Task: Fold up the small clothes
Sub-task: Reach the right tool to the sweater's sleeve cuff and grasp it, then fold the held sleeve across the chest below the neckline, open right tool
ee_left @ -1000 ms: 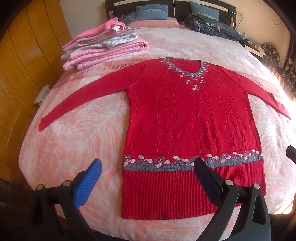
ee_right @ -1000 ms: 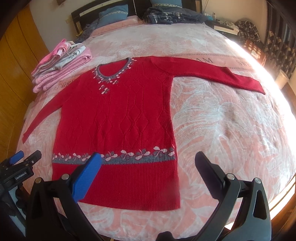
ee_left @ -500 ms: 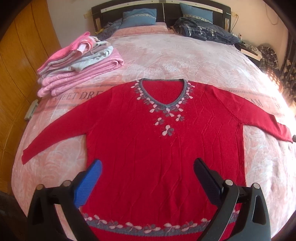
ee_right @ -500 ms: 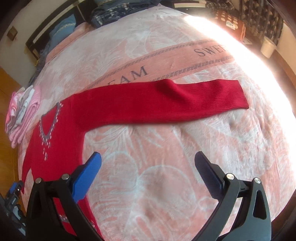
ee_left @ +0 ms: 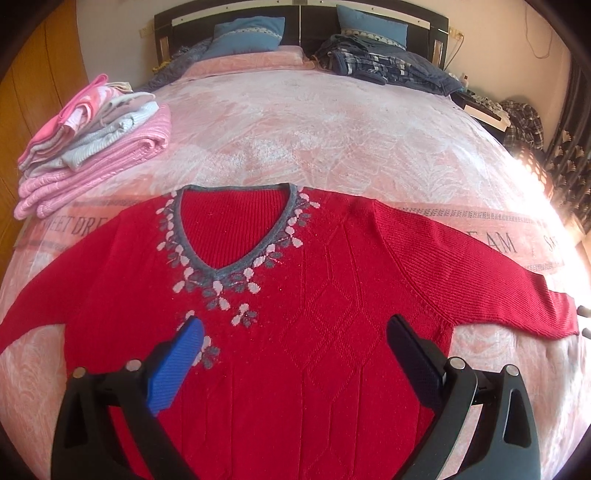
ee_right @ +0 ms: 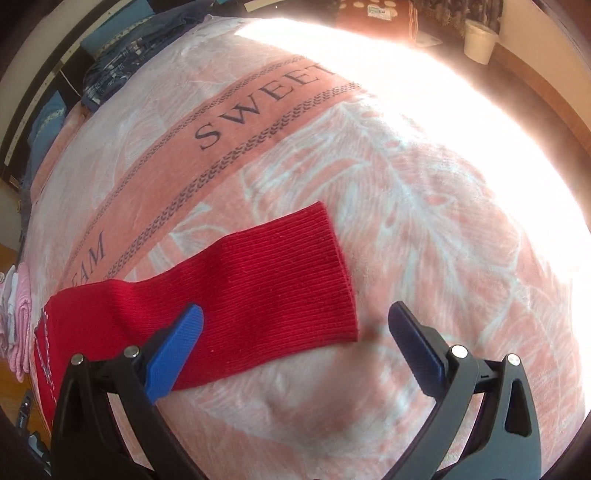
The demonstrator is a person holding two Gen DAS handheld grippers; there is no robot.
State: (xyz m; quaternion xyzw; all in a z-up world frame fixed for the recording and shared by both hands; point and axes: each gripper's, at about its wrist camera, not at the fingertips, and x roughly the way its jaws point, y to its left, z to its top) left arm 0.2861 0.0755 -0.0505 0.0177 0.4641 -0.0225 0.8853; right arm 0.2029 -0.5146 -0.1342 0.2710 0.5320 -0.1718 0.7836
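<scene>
While my left wrist view cuts off the red sweater's [ee_left: 295, 314] hem at the bottom edge, its chest fills the lower half, lying flat on the pink bedspread [ee_left: 314, 129]. My left gripper [ee_left: 295, 339] hangs released above the chest, grasping nothing. A stack of folded pink clothes [ee_left: 92, 147] sits at upper left, blue pillows [ee_left: 247, 35] along the top. Only my right wrist view shows the sleeve cuff [ee_right: 295, 280], mid-frame, with my right gripper [ee_right: 295, 325] spread open over it. Sun glare whites out that view's upper right.
</scene>
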